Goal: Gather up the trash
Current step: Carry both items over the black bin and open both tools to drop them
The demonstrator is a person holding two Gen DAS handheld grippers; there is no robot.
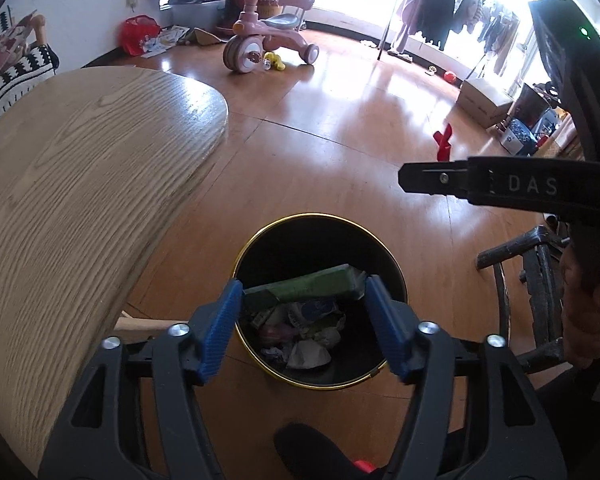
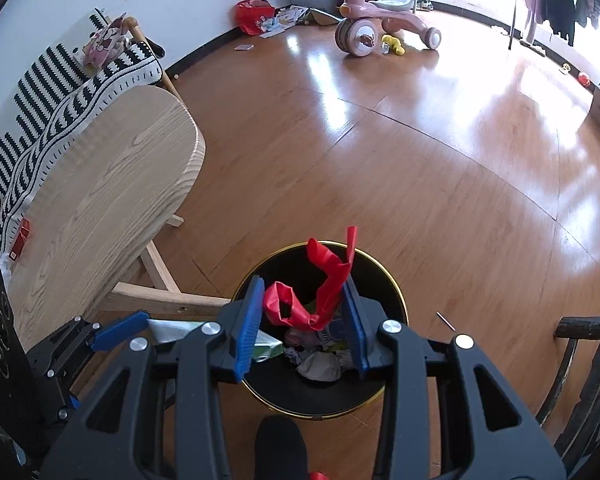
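Left wrist view: the left gripper [image 1: 304,300] hangs above the bin [image 1: 260,240], its blue pads spread wide with a green packet [image 1: 308,286] lying across the gap between them. The packet's ends sit right at the two pads, and whether they press on it or it already rests loose on the rubbish I cannot tell. Below it, inside the black bin with its gold rim, lie crumpled white paper [image 1: 308,354] and other wrappers. A pale wooden table [image 1: 80,200] curves along the left side, close beside the bin, and the wooden floor [image 1: 340,120] spreads beyond.

Right wrist view: the right gripper [image 2: 304,316] is partly closed and pinches a twisted red plastic strip [image 2: 324,284] between its blue pads — one end loops left, the other sticks up past the fingertips. It hangs over the same bin [image 2: 396,292], which holds the crumpled paper [image 2: 320,366] and the green packet [image 2: 268,346] at its left edge. The other tool's blue finger [image 2: 120,330] reaches in from the left with a pale wrapper end showing just beyond it. The table [image 2: 100,200] stands to the left — a small red box [image 2: 20,240] lies on it — and a pink tricycle [image 2: 380,24] stands far across the floor [image 2: 420,160] near the wall.
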